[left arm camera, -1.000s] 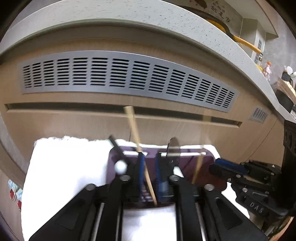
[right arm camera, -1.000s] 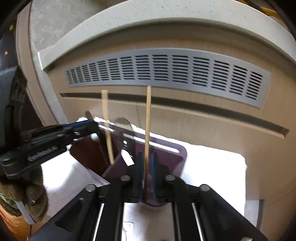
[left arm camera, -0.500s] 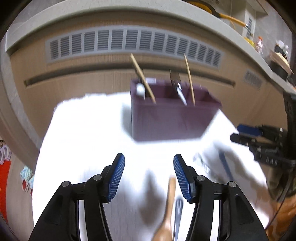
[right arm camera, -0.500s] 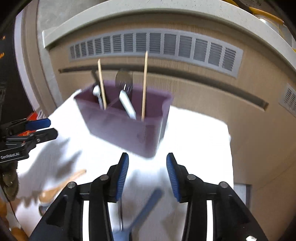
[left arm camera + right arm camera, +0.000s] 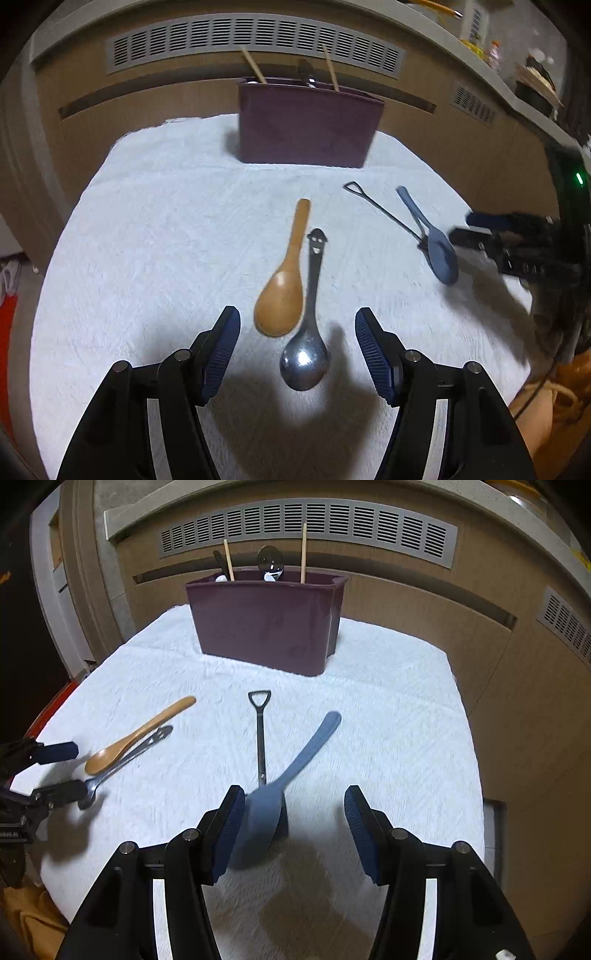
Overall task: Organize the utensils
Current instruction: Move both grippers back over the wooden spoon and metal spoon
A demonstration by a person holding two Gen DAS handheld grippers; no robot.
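step: both claws are empty and low over the loose utensils, lining up the next pickups; two chopsticks and some cutlery already stand in the bin, four pieces are left on the towel
left claw (image 5: 297, 341): jaws have just been opening, now stand wide, nothing between the pads; steel spoon bowl lies in the gap at 12 o'clock, not gripped
right claw (image 5: 293, 818): jaws have just been opening, wide apart, holding nothing; blue spoon bowl sits just inside the left pad, whether it touches I cannot tell
next move, left: judgement, drop onto one spoon and close; wooden and steel lie side by side touching, so centre on one or both get pinched
next move, right: judgement, shift left to centre on the blue spoon, close, lift clear of the fork beneath it
steel spoon (image 5: 306, 339): shiny bowl toward camera, dark handle with smiley-face end pointing 12 o'clock
wooden spoon (image 5: 282, 284): tan, at 11 o'clock of the steel one, handle toward the bin
blue spoon (image 5: 288, 775): matte grey-blue, handle running to 1 o'clock, bowl blurred
shovel-handle fork (image 5: 260, 731): thin dark metal, loop handle at 12 o'clock, head hidden under the blue bowl
bin (image 5: 266, 620): maroon plastic holder, upright at the far end of the towel, 12 o'clock from both claws
chopsticks (image 5: 303, 552): two, leaning upright in the bin, apart from each other
towel (image 5: 388, 720): white, covers the desk, everything rests on it
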